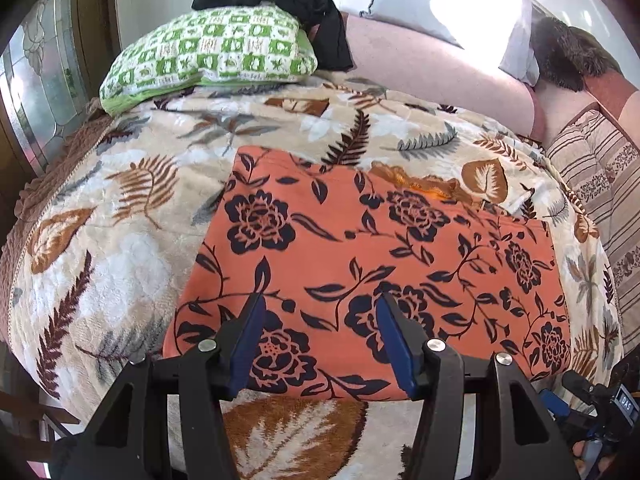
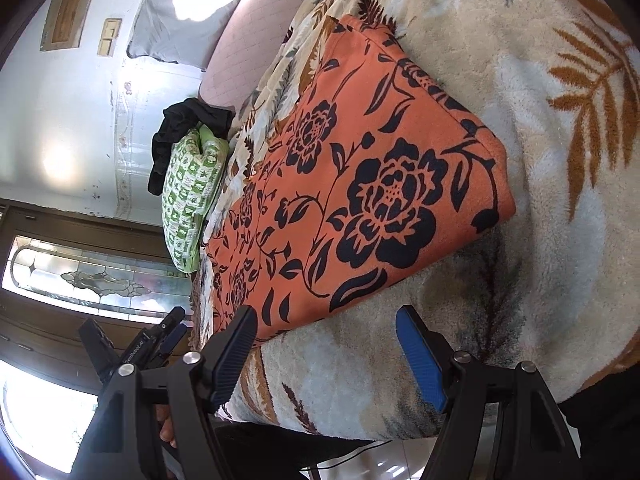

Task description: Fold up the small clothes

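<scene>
— Both grippers, left gripper point(image 1: 320, 308) and right gripper point(image 2: 324, 320), stand apart, holding nothing; orange cloth point(image 1: 360, 256) lies folded flat on the bed point(image 1: 120, 240).

— Seems between folds; next, pinch the near edge.

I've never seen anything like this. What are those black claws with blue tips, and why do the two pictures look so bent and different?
Those claws are hand-held grasping tools; a person holds one in each hand. Each carries a wide, bulging lens looking along its fingers, hence the bent look. One picture comes from the left tool, the other from the right tool, which is tilted sideways. Both are open and hold nothing. On the leaf-patterned blanket lies a folded orange flowered garment. Farther back sits a green checked cloth with a black garment on top.
</scene>
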A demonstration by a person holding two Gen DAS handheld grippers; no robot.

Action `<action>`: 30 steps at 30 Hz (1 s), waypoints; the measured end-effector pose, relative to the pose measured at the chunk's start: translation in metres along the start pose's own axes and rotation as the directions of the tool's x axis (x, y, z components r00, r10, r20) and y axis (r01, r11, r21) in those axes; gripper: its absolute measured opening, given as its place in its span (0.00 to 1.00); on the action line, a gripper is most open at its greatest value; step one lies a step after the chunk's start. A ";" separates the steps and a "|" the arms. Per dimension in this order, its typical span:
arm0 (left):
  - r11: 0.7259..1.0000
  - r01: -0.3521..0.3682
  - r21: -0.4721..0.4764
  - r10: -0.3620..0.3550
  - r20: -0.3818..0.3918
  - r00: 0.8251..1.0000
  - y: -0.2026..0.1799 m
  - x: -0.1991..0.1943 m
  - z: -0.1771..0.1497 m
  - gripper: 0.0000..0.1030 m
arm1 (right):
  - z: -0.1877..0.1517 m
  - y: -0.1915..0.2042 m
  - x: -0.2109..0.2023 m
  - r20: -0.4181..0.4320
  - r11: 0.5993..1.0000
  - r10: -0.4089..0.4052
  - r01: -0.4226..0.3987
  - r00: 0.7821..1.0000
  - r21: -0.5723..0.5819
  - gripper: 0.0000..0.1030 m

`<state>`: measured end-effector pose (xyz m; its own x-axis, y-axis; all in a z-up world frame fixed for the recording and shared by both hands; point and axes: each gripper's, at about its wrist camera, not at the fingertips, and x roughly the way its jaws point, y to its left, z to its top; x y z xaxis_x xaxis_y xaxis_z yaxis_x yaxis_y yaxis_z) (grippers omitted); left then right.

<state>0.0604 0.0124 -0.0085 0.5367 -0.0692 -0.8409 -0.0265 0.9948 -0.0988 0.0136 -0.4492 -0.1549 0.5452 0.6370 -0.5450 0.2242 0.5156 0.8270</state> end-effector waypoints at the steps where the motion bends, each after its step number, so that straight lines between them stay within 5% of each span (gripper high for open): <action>1: 1.000 0.000 -0.001 0.000 -0.009 1.000 0.001 0.003 -0.002 0.56 | 0.000 -0.001 -0.001 0.003 1.000 0.000 0.000 1.000 0.006 0.73; 10: 0.999 -0.020 0.025 0.021 -0.037 0.999 -0.009 0.030 -0.010 0.56 | 0.022 -0.025 -0.007 0.071 0.987 0.013 -0.024 0.997 0.160 0.73; 15: 0.998 -0.030 0.056 0.032 -0.044 0.999 -0.013 0.040 -0.013 0.56 | 0.030 -0.046 -0.007 0.112 0.935 0.041 -0.078 0.993 0.347 0.73; 23: 0.999 -0.034 0.042 0.035 -0.020 0.999 -0.008 0.043 -0.015 0.56 | 0.047 -0.040 -0.007 0.190 0.927 -0.020 -0.053 0.982 0.371 0.71; 24: 0.998 -0.038 0.041 0.039 -0.011 0.999 -0.007 0.043 -0.015 0.56 | 0.048 -0.037 -0.006 0.191 0.932 -0.036 -0.036 0.981 0.360 0.70; 26: 0.995 -0.071 0.074 0.074 -0.031 0.997 -0.011 0.054 -0.018 0.56 | 0.050 -0.033 -0.008 0.199 0.946 -0.070 0.001 0.978 0.325 0.50; 28: 0.984 -0.113 0.139 0.123 -0.068 0.990 -0.016 0.075 -0.027 0.58 | 0.049 -0.032 -0.007 0.200 0.951 -0.091 0.025 0.976 0.309 0.46; 30: 0.965 -0.163 0.208 0.170 -0.017 0.985 -0.025 0.076 -0.032 0.59 | 0.051 -0.033 -0.003 0.196 0.953 -0.116 0.054 0.974 0.298 0.46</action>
<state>0.0750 -0.0200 -0.0872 0.5096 0.0998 -0.8546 0.0620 0.9864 0.1522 0.0456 -0.4968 -0.1738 0.6630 0.4484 -0.5995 0.4835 0.3548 0.8002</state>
